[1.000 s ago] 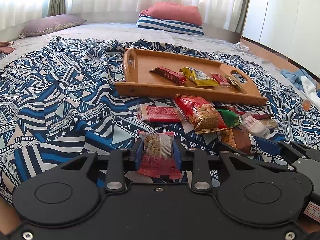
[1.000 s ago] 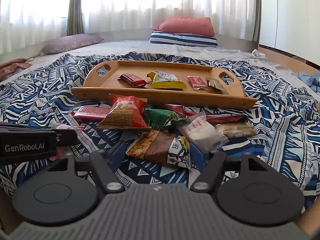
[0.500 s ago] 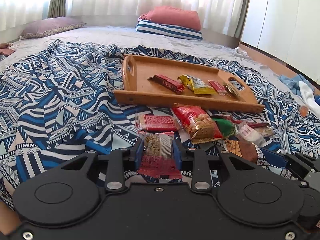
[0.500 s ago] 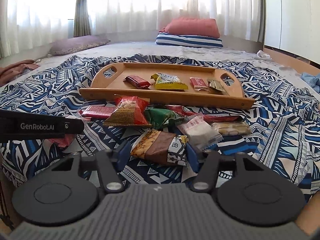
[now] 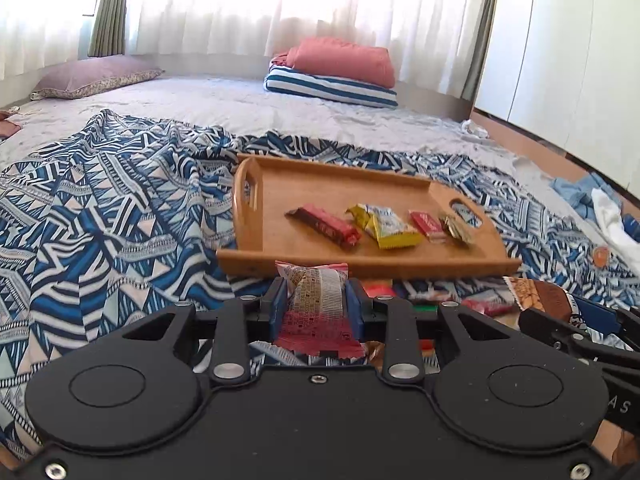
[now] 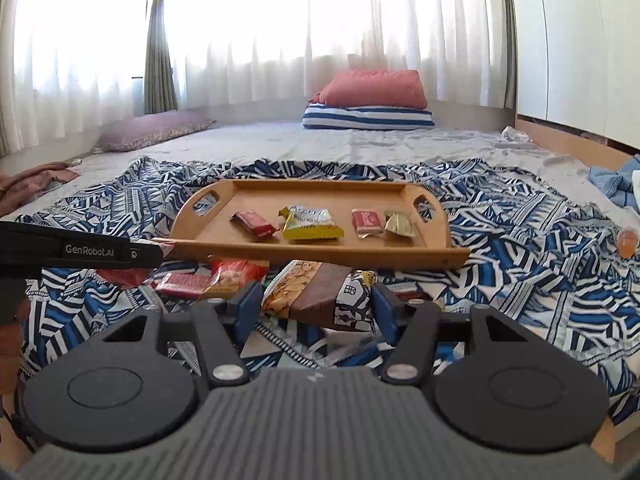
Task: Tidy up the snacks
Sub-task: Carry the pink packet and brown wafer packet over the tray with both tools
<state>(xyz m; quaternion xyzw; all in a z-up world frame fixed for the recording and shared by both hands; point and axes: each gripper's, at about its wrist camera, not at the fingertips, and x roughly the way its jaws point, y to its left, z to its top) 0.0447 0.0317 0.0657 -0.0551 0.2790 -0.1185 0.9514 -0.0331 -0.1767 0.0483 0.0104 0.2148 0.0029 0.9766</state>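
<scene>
My left gripper [image 5: 317, 296] is shut on a red-and-clear wafer packet [image 5: 318, 312], held just above the blanket before the wooden tray [image 5: 360, 266]. In the right wrist view my right gripper [image 6: 316, 300] is shut on a brown-and-yellow snack packet [image 6: 320, 290], which hangs clear of the blanket. The tray [image 6: 320, 252] holds a red bar [image 6: 254, 224], a yellow packet [image 6: 310, 222], a small red packet [image 6: 365, 222] and a gold one [image 6: 400, 224]. Loose snacks remain in front of it, among them a red peanut bag [image 6: 236, 274].
A blue patterned blanket [image 5: 112, 220] covers the near bed. Pillows [image 6: 372, 100] lie at the back under the curtains. A small orange cup [image 6: 626, 240] and blue-white clothes [image 5: 600, 208] sit at the right. A white wardrobe [image 6: 580, 40] runs along the right.
Both grippers have risen and moved toward the tray with their packets. The right jaws narrowed onto the brown packet and lifted it off the blanket.
</scene>
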